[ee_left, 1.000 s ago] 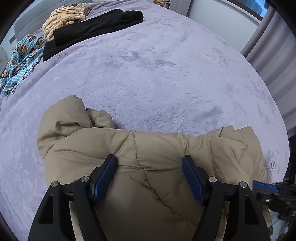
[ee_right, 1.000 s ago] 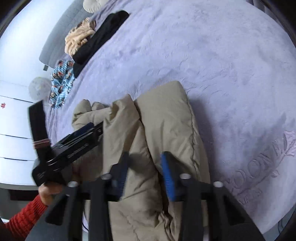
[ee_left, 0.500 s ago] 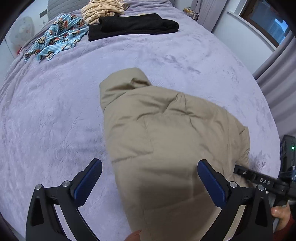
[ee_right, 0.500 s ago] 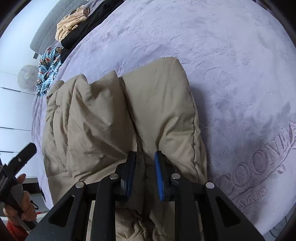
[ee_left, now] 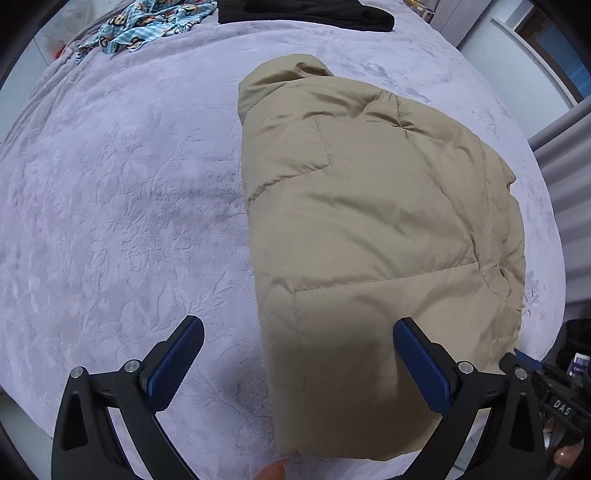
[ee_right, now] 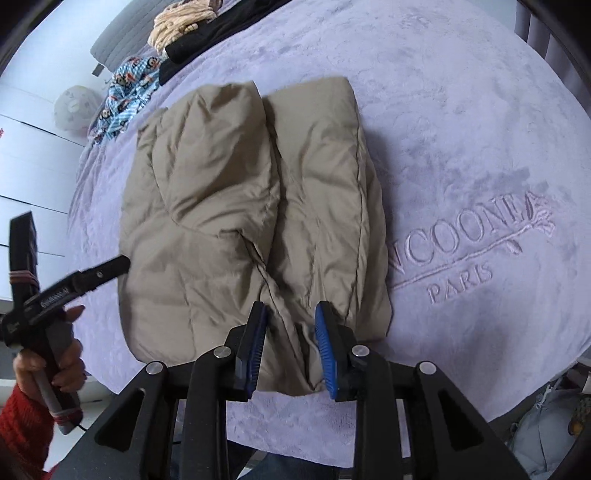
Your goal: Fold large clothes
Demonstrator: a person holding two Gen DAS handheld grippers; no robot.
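A beige puffer jacket point(ee_left: 369, 221) lies folded into a thick bundle on the lilac bed cover point(ee_left: 122, 206). It also shows in the right wrist view point(ee_right: 236, 206), with two padded sections side by side. My left gripper point(ee_left: 299, 358) is open wide and empty, over the bundle's near left edge. My right gripper point(ee_right: 291, 343) is partly open, its blue pads either side of the jacket's near edge without pinching it. The left gripper's handle point(ee_right: 66, 288) shows at the left of the right wrist view.
Far across the bed lie a black garment point(ee_left: 314, 14), a blue cartoon-print garment point(ee_left: 144, 26) and a cream striped one point(ee_right: 181, 18). An embroidered logo point(ee_right: 476, 240) marks the cover to the right. Curtains point(ee_left: 565, 155) hang at the right.
My left gripper opened wide and pulled back from the jacket. My right gripper let go of the jacket's edge and opened a little. The jacket now lies as a folded bundle.
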